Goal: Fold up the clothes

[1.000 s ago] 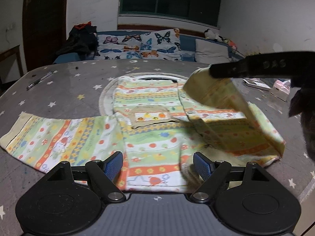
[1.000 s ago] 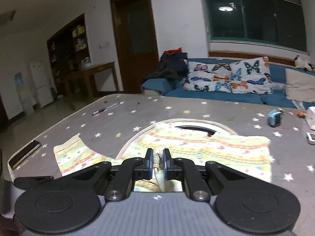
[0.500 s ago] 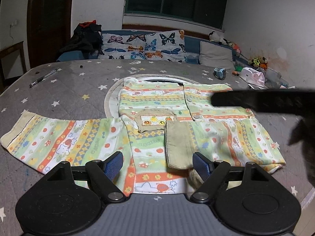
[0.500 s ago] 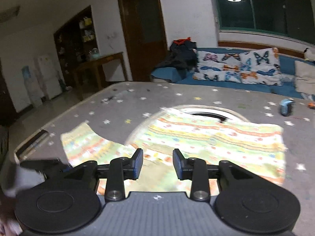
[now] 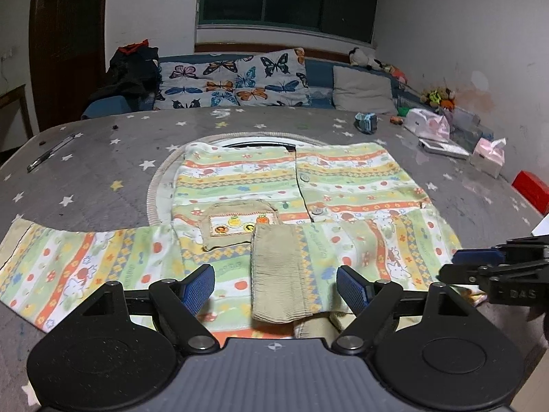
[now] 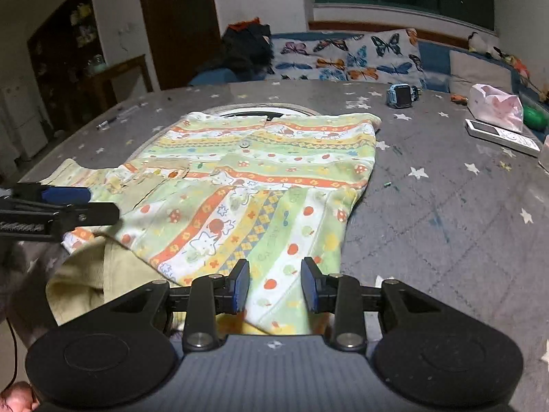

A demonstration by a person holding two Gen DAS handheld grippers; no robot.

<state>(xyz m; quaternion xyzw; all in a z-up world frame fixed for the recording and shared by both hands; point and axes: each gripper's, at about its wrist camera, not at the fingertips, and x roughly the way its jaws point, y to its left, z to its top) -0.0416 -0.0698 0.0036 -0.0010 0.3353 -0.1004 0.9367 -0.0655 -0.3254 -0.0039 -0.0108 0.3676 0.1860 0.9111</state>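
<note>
A child's striped shirt (image 5: 274,192) with small cartoon prints lies flat on the grey table (image 5: 103,144) with star marks, near the near edge. Its right sleeve (image 5: 360,250) is folded across the body, and the beige ribbed cuff (image 5: 278,274) of this sleeve lies just beside the beige chest pocket (image 5: 240,221). The left sleeve (image 5: 79,261) is spread out flat to the left on the table.

The left gripper (image 5: 276,285) hovers above the near hem of the shirt. Its 2 blue pads stand wide apart, and the folded cuff is seen between them, but the pads do not press on it. The right gripper (image 6: 274,285) is at the right near corner of the shirt with its jaws partly apart. Cloth is seen in the gap, and no pad pinches it. In the left wrist view this gripper comes in from the right edge, just beside the fold.

On the far right of the table there are a small blue watch (image 6: 399,94), a pink tissue pack (image 6: 495,111) and a flat white device, perhaps a remote (image 6: 501,135); the view is not sharp enough to be sure. A pen (image 5: 51,152) lies on the far left. Behind the table stands a blue sofa with butterfly cushions (image 5: 233,80).
</note>
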